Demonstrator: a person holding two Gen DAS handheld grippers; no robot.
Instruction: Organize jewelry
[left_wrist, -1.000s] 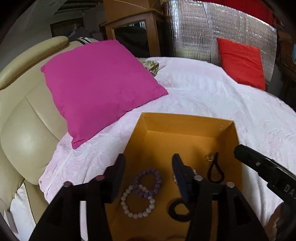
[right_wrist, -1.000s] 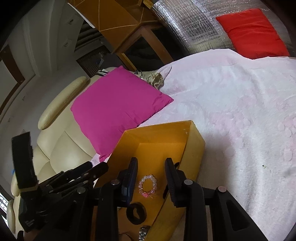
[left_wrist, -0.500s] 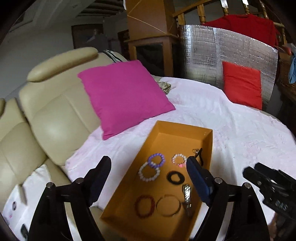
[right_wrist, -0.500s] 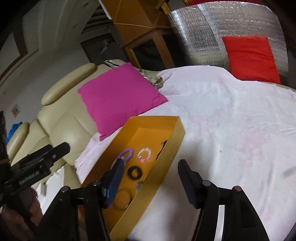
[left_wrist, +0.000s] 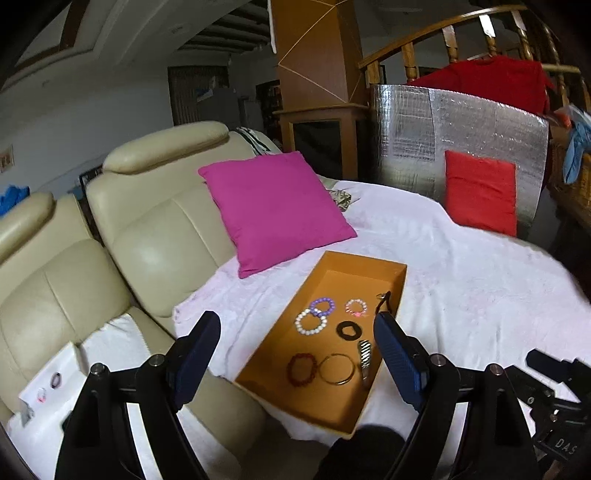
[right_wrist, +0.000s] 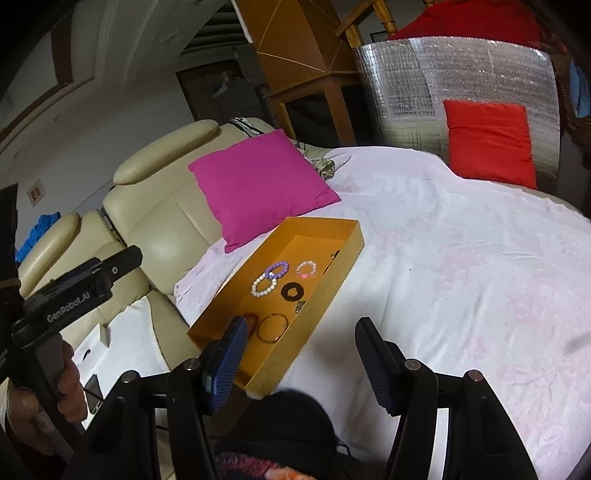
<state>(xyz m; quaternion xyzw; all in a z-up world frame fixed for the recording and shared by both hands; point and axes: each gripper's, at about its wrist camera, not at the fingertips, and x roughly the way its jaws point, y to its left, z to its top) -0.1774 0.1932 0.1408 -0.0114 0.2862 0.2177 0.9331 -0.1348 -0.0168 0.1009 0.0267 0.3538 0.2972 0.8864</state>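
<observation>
An orange box (left_wrist: 400, 291) (right_wrist: 334, 280) lies on the white-covered bed. Inside are a purple bead bracelet (left_wrist: 323, 305) (right_wrist: 276, 270), a white bead bracelet (left_wrist: 310, 322) (right_wrist: 263, 286), a pink bracelet (left_wrist: 356, 306) (right_wrist: 307, 268), a black scrunchie (left_wrist: 349, 329) (right_wrist: 291, 291), a dark red bracelet (left_wrist: 301, 368), a gold bangle (left_wrist: 337, 368) (right_wrist: 274, 326) and a metal watch (left_wrist: 365, 356). My left gripper (left_wrist: 295, 360) is open and empty, held back above the box's near end. My right gripper (right_wrist: 301, 363) is open and empty, near the box's near right corner.
A magenta pillow (left_wrist: 275, 208) leans against the cream sofa (left_wrist: 155, 236) beyond the box. A red pillow (left_wrist: 480, 192) rests against a silver foil panel (left_wrist: 458, 125) at the back. A white card with small items (left_wrist: 48, 384) lies at the left on the sofa seat.
Both grippers have pulled back and up from the box and opened wider. The whole box and its jewelry now show.
</observation>
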